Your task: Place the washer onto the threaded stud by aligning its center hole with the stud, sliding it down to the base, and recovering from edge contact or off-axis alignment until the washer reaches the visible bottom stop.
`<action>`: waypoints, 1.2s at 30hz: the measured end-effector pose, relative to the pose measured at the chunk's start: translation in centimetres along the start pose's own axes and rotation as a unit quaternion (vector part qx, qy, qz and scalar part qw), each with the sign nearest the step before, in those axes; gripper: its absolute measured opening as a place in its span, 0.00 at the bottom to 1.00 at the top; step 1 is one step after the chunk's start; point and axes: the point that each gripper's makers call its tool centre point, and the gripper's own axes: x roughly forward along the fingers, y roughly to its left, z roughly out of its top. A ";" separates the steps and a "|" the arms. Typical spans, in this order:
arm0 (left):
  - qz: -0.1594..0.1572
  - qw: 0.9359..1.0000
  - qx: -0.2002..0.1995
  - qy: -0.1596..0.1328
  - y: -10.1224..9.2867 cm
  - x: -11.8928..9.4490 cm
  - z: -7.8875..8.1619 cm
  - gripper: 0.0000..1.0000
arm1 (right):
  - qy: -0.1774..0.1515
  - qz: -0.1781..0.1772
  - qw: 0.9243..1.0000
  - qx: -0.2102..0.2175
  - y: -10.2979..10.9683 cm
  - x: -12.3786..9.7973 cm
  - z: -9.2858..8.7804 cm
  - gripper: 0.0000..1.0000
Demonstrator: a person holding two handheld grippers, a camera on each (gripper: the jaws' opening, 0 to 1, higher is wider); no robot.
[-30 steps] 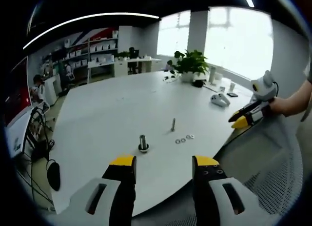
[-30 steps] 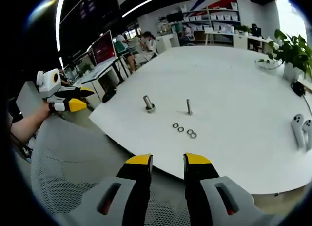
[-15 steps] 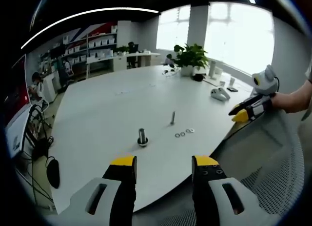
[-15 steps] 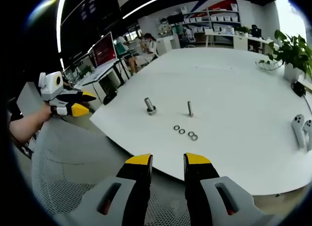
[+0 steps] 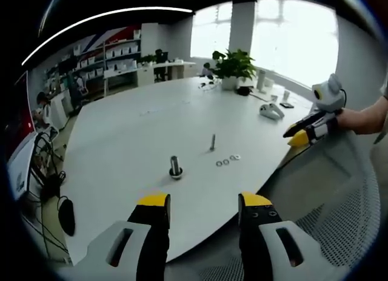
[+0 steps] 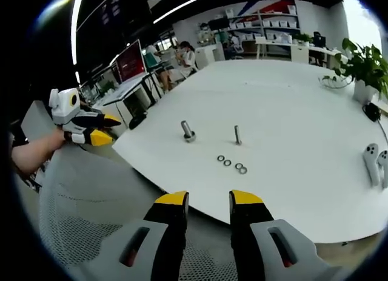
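We see both grippers [image 5: 203, 202] [image 6: 209, 199] with fingers apart, holding nothing; washers [image 6: 231, 164] on the counter [image 6: 291, 111] at 12 o'clock, well beyond our right fingers, stud [image 6: 237, 135] just past them.

Big open office, one huge white table [image 6: 291, 105] hogging the middle.
Potted plant [image 5: 231, 65] sits at the far end by the bright windows, a pair of white controllers [image 6: 376, 162] lies near the table edge, shelves [image 5: 118, 53] of white boxes line the back wall, and a grey mesh chair [image 6: 79, 202] sits up close.
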 end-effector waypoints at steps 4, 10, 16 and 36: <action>0.001 1.000 -0.006 -0.002 0.2 -0.1 0.0 0.43 | 0.006 -0.002 1.000 -0.012 0.0 0.1 -0.1 0.31; 0.003 1.000 0.004 0.002 0.1 0.0 -0.1 0.43 | 0.022 0.038 0.999 -0.006 1.1 0.5 -0.4 0.43; -0.002 1.000 -0.003 -0.002 0.1 0.0 0.0 0.42 | 0.060 0.065 0.994 -0.067 1.3 1.2 -0.8 0.44; -0.004 1.000 0.005 0.011 0.0 0.1 -0.5 0.41 | 0.138 0.026 0.978 -0.156 -5.9 9.0 0.6 0.42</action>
